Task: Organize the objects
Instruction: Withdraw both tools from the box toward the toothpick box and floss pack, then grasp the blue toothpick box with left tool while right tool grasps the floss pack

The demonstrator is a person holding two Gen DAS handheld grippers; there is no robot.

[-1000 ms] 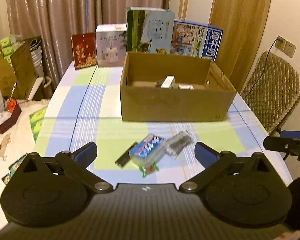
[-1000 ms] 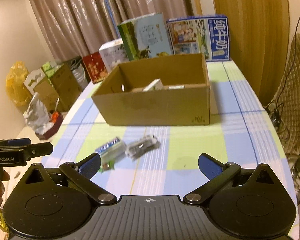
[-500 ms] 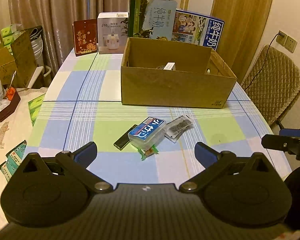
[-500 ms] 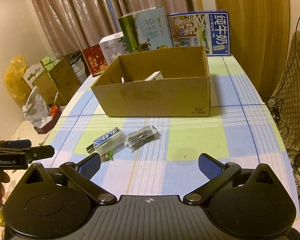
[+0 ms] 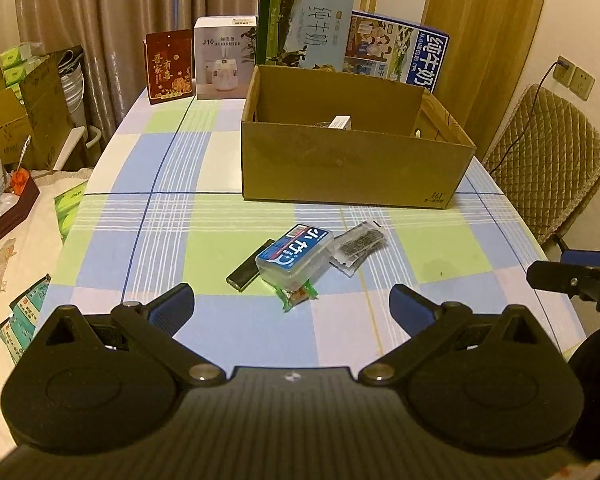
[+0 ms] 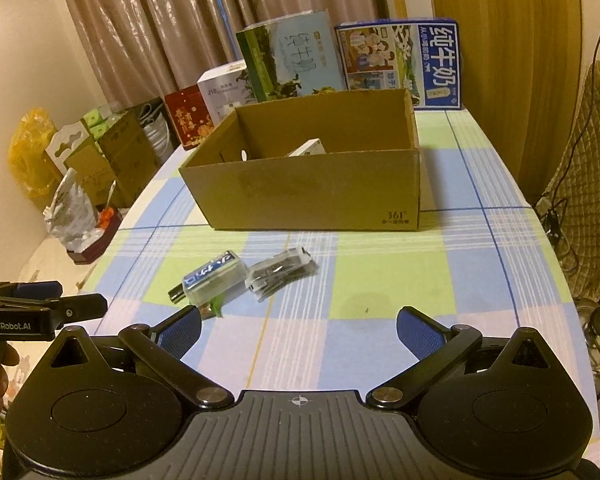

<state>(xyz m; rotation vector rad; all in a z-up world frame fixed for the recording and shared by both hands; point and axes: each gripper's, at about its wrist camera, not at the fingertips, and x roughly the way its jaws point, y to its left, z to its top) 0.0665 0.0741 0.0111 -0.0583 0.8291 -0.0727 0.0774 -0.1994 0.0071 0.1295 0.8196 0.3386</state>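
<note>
A clear plastic box with a blue label (image 5: pixel 296 258) lies on the checked tablecloth (image 5: pixel 140 240), on top of a green wrapped sweet (image 5: pixel 296 297). A black flat stick (image 5: pixel 250 266) lies at its left, a clear packet of dark pieces (image 5: pixel 359 247) at its right. The same box (image 6: pixel 214 277) and packet (image 6: pixel 280 274) show in the right wrist view. Behind them stands an open cardboard box (image 5: pixel 352 160) holding a small white carton (image 5: pixel 339 123). My left gripper (image 5: pixel 291 307) is open and empty, just short of the pile. My right gripper (image 6: pixel 298 330) is open and empty, nearer the table's front edge.
Several upright cartons (image 5: pixel 304 30) line the table's far end behind the cardboard box. A padded chair (image 5: pixel 552 160) stands at the right. Boxes and bags (image 5: pixel 24 108) crowd the floor at the left. My left gripper's finger (image 6: pixel 40 312) shows at the right wrist view's left edge.
Both cameras have risen and tilted down a little, so the pile and cardboard box sit lower and farther in view. The objects have not moved. Both grippers stay open.
</note>
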